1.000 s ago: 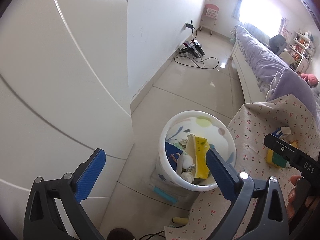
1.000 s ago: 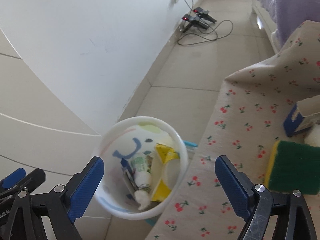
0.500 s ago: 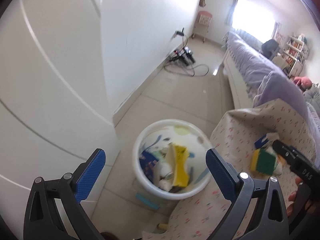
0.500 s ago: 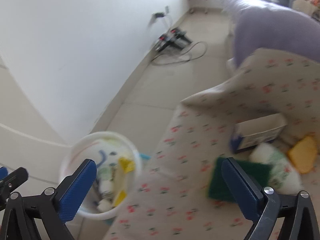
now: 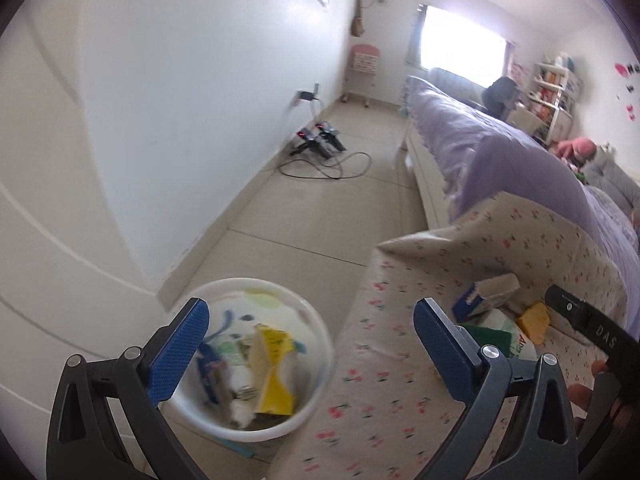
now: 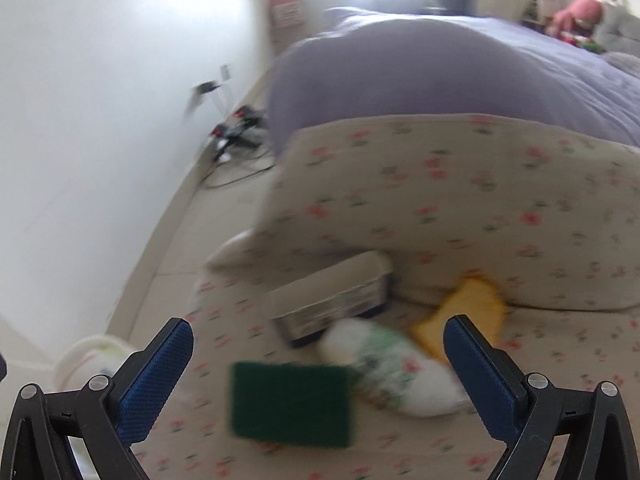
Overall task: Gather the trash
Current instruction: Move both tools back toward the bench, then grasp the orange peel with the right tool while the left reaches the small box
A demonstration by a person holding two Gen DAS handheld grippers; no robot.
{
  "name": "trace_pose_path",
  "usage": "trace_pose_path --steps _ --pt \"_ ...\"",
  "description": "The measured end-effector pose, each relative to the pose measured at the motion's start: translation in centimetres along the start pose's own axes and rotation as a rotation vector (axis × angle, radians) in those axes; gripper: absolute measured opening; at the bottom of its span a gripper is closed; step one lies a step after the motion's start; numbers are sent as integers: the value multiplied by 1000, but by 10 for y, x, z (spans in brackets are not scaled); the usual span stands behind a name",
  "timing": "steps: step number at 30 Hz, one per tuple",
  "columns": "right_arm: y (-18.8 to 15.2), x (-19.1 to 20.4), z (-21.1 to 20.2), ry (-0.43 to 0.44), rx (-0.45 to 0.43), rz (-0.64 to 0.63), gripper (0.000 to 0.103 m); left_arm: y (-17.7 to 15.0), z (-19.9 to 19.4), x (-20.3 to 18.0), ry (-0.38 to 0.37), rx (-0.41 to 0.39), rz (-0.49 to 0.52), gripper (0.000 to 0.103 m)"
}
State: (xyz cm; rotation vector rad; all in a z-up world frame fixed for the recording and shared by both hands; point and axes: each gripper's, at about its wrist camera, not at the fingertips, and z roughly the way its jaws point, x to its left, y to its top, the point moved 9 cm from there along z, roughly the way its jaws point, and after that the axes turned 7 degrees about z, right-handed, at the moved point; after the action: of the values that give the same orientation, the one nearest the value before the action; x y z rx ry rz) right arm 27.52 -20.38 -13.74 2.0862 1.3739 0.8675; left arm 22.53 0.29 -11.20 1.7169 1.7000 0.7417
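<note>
A white trash bin stands on the floor beside the floral cloth, holding a yellow wrapper and other scraps. My left gripper hangs open above its right rim, empty. On the cloth lie a green sponge, a white packet with green print, a yellow piece and a blue-and-white box. My right gripper is open and empty just above the sponge and packet. The right wrist view is blurred. The bin shows at that view's lower left.
The floral cloth covers a low surface and rises in a fold behind the items. A purple-covered bed lies beyond. White wall on the left; chargers and cables on the tiled floor.
Both views have swung right, away from the bin and toward the cloth. The bin slid to the lower left. The sponge, packet and box now lie ahead of the right gripper.
</note>
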Motion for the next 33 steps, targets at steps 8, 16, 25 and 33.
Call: trace_pose_path --steps 8,16,25,33 --pt "8 -78 29 -71 48 137 103 1 32 -56 -75 22 61 103" --pt "-4 -112 60 -116 131 201 103 -8 67 -100 -182 90 141 103" --pt "-4 -117 93 -193 133 171 98 -8 98 -120 -269 136 166 103" --pt "-3 -127 104 -279 117 143 63 -4 112 -153 -398 148 175 100"
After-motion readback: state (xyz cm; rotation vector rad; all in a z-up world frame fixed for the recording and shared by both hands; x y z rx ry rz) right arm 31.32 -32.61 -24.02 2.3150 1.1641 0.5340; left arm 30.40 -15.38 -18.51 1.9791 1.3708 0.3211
